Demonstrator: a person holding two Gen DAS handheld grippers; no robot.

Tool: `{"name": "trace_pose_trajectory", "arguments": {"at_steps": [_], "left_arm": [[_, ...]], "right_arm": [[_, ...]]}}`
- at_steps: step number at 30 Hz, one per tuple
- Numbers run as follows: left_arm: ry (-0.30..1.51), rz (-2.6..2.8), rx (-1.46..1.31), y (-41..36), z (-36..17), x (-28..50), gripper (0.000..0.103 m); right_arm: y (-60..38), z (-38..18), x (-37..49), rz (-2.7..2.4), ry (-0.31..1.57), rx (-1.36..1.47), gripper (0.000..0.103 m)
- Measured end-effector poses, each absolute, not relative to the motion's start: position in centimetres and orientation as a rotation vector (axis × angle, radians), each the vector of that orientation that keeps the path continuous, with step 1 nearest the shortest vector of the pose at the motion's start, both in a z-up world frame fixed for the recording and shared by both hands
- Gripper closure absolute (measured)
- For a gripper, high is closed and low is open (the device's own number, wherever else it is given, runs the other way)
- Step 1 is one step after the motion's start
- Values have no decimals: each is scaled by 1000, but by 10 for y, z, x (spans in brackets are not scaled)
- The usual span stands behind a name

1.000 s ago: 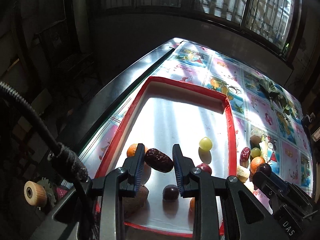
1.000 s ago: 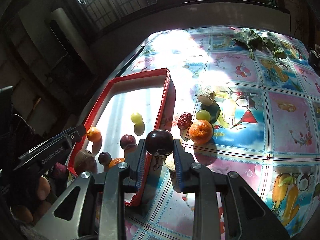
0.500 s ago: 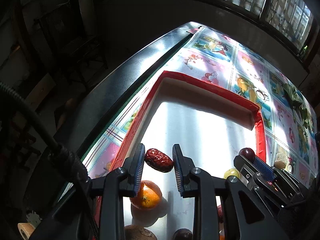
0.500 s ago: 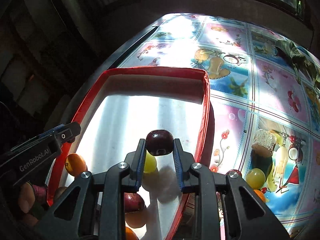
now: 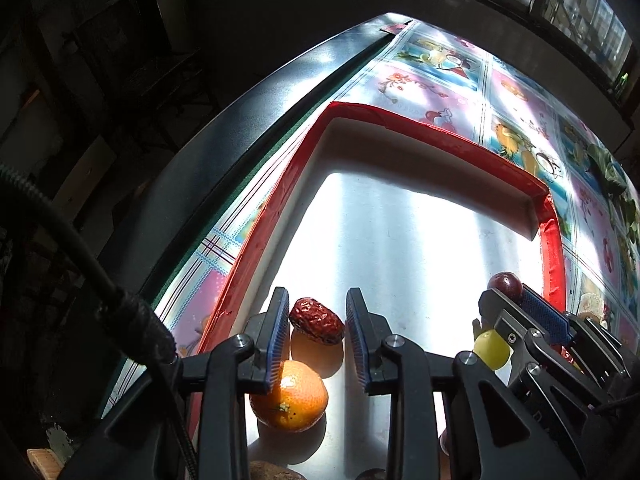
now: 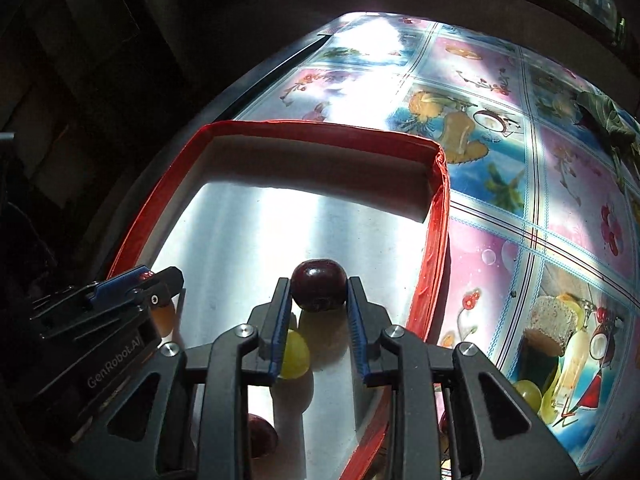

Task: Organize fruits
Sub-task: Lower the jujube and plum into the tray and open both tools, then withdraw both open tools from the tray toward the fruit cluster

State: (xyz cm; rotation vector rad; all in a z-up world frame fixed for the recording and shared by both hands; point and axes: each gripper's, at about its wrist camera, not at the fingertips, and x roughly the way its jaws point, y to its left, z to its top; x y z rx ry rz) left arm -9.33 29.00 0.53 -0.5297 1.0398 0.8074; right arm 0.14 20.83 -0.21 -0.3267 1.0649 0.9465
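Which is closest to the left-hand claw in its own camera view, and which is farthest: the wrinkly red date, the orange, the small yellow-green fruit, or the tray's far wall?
1. Red date: between the left gripper's fingers.
2. Orange: just below, in the tray.
3. Yellow-green fruit: off right, beside the right gripper.
4. Tray's far wall: well ahead.

Table wearing a fruit-print cloth
A table (image 6: 500, 208) is carrying a red-rimmed tray (image 6: 434, 240) near its left edge; a green grape (image 6: 528, 394) is lying on the cloth beside the tray.
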Motion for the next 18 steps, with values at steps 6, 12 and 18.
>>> {"name": "trace_pose_trajectory", "arguments": {"at_steps": [6, 12, 18], "left_arm": [[1007, 816, -544, 287, 16, -108, 66], [972, 784, -564, 271, 31, -122, 62], [952, 704, -544, 236, 43, -124, 58]], "right_arm": [[194, 9, -1, 932, 1041, -287, 62], [149, 34, -7, 933, 1007, -180, 62], [86, 51, -10, 861, 975, -98, 61]]}}
